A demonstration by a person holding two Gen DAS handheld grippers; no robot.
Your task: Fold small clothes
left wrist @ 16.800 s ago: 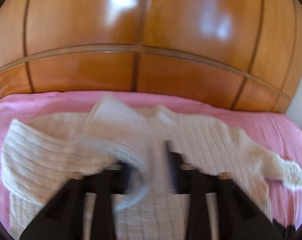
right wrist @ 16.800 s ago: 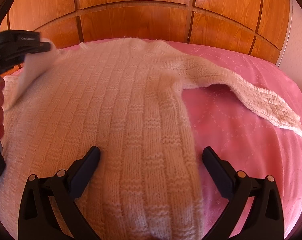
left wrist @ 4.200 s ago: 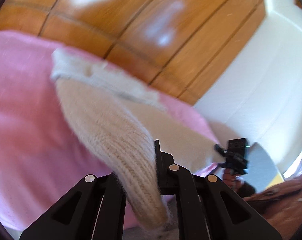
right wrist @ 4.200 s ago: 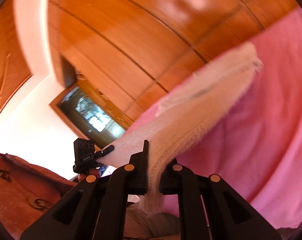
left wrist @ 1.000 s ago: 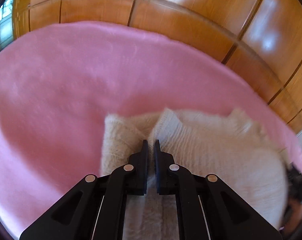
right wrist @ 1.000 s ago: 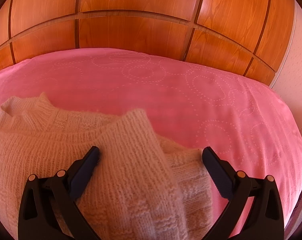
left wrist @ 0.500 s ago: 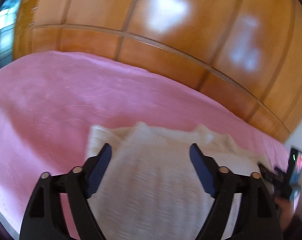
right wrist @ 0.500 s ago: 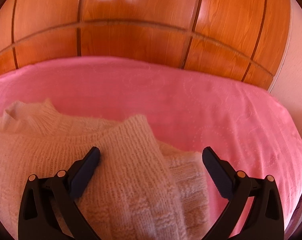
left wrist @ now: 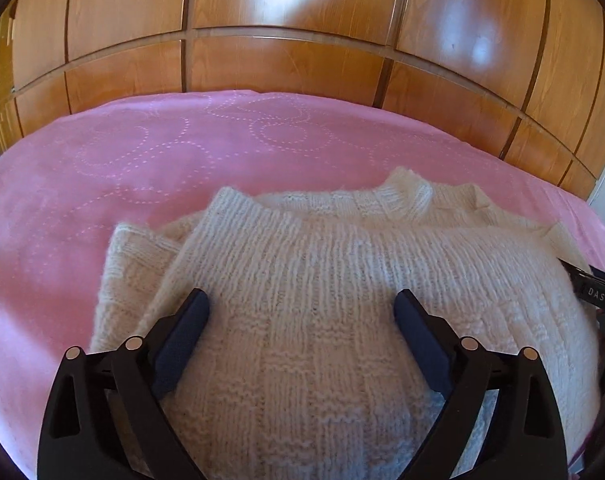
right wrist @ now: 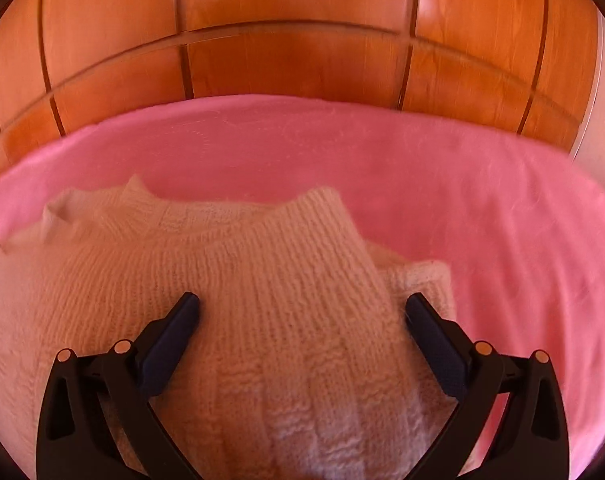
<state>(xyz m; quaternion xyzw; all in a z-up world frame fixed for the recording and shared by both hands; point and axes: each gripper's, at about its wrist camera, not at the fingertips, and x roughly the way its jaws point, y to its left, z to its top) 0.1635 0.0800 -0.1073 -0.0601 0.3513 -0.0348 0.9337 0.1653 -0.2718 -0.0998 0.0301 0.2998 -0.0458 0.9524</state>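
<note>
A cream knitted sweater point(left wrist: 322, 280) lies folded on the pink bedspread point(left wrist: 162, 152), its collar toward the wooden wall. My left gripper point(left wrist: 301, 312) is open and empty, hovering over the sweater's left part. My right gripper point(right wrist: 302, 314) is open and empty over the sweater point(right wrist: 242, 272) near its right folded edge. The edge of the right gripper point(left wrist: 594, 294) shows at the far right of the left wrist view.
A glossy wooden panelled wall point(left wrist: 302, 40) stands behind the bed. The pink bedspread point(right wrist: 482, 200) stretches around the sweater on the left, far and right sides. A white wall strip point(right wrist: 602, 100) is at the far right.
My left gripper opened and let go of the sweater, then drew back level over it. My right gripper stayed open and lifted slightly. The sweater lies folded in half.
</note>
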